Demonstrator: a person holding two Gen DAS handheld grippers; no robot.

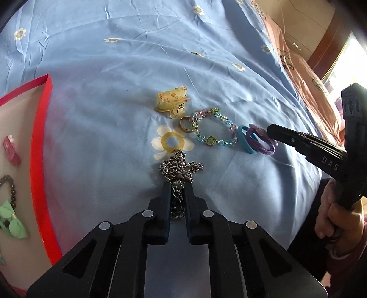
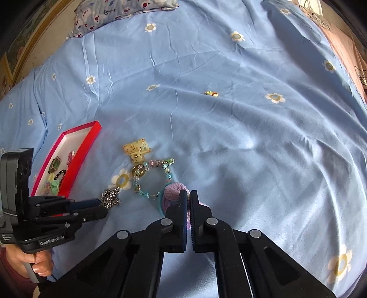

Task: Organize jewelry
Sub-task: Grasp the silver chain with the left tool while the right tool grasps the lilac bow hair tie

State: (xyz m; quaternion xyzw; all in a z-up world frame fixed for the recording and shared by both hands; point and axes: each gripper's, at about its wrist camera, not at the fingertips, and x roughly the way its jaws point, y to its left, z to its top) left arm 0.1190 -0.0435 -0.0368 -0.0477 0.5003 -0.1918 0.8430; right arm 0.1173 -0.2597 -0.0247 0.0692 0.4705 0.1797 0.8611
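Note:
My left gripper (image 1: pixel 177 183) is shut on a silver chain necklace (image 1: pixel 180 169) that lies bunched on the blue bedsheet; it also shows in the right wrist view (image 2: pixel 111 198). My right gripper (image 2: pixel 189 194) is shut on a purple hair tie (image 2: pixel 175 191), seen in the left wrist view (image 1: pixel 261 139) overlapping a blue hair tie (image 1: pixel 245 142). Between them lie a pastel beaded bracelet (image 1: pixel 214 129), a gold ring (image 1: pixel 186 123) and a yellow claw hair clip (image 1: pixel 174 100). A red-rimmed tray (image 1: pixel 40 146) at the left holds several small pieces.
The tray also shows in the right wrist view (image 2: pixel 80 146), with a dark bead bracelet (image 1: pixel 10 190) and green bows (image 1: pixel 12 217) inside. A small shiny item (image 2: pixel 211 93) lies farther up the sheet. A floral pillow (image 2: pixel 119 11) is at the far end. A pink blanket (image 1: pixel 305 75) runs along the right.

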